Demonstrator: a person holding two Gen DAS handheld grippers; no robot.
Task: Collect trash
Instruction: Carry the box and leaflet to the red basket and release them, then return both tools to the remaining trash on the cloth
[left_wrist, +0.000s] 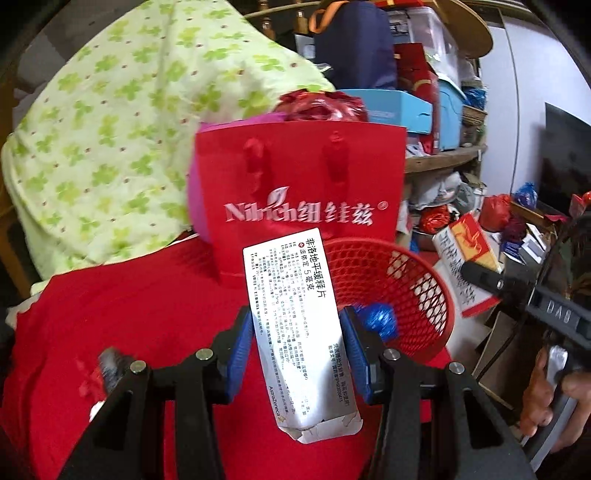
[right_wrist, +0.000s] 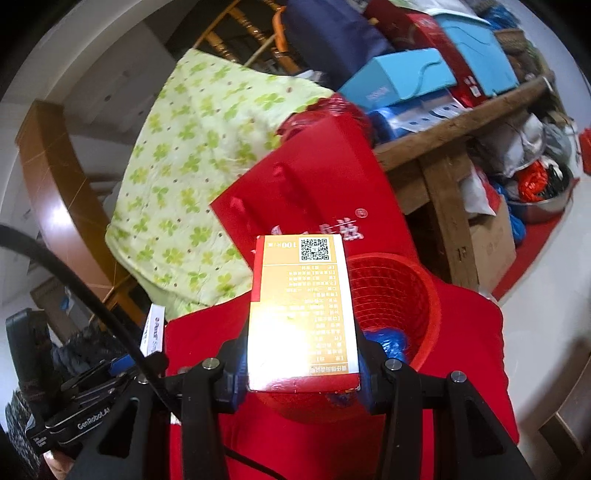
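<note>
Trash fills both our tongs: the left tongs (left_wrist: 301, 345) clamp a white medicine box (left_wrist: 295, 314) between blue pads, and the right tongs (right_wrist: 301, 360) clamp a gold carton (right_wrist: 301, 314) with a QR code on its far end. Each box stands up from its pads, close before a red mesh basket (left_wrist: 417, 291) that holds a blue wrapper (left_wrist: 380, 319). We see the basket resting on a red cloth (left_wrist: 129, 314), with a red paper bag (left_wrist: 306, 184) just behind it and a green clover quilt (left_wrist: 110, 129) to the left. Boxes crowd a wooden shelf (right_wrist: 443, 133) beyond.
</note>
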